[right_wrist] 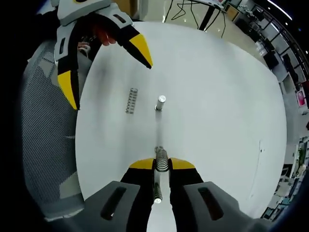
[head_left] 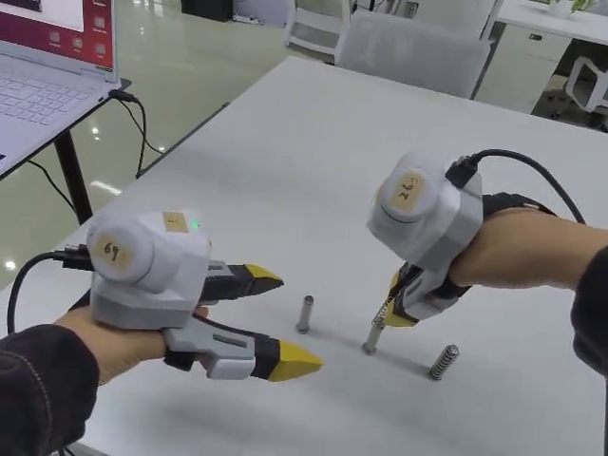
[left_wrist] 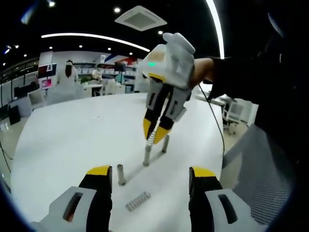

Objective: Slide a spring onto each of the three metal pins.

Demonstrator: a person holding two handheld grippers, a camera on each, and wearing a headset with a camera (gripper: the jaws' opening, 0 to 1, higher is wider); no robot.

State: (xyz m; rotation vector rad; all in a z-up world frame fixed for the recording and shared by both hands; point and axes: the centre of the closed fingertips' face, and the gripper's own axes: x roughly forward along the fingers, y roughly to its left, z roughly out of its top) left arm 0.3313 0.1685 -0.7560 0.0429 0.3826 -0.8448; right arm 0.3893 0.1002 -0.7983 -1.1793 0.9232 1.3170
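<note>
Three short metal pins stand on the white table (head_left: 313, 171). The left pin (head_left: 304, 313) is bare. Over the middle pin (head_left: 372, 337) my right gripper (head_left: 399, 309) is shut on a spring (head_left: 386, 311), whose lower end meets the pin's top. The right pin (head_left: 443, 361) wears a spring. In the left gripper view the right gripper (left_wrist: 155, 133) holds the spring (left_wrist: 151, 138) above the middle pin (left_wrist: 147, 155). A loose spring (left_wrist: 138, 201) lies flat between the open jaws of my left gripper (left_wrist: 151, 174). The right gripper view shows the held spring (right_wrist: 161, 159), the bare pin (right_wrist: 160, 102) and the loose spring (right_wrist: 131, 100).
A laptop (head_left: 43, 66) sits on a side stand at the far left, with cables hanging below. Grey chairs (head_left: 408, 47) stand beyond the table's far edge. My left gripper (head_left: 280, 318) hovers just left of the bare pin.
</note>
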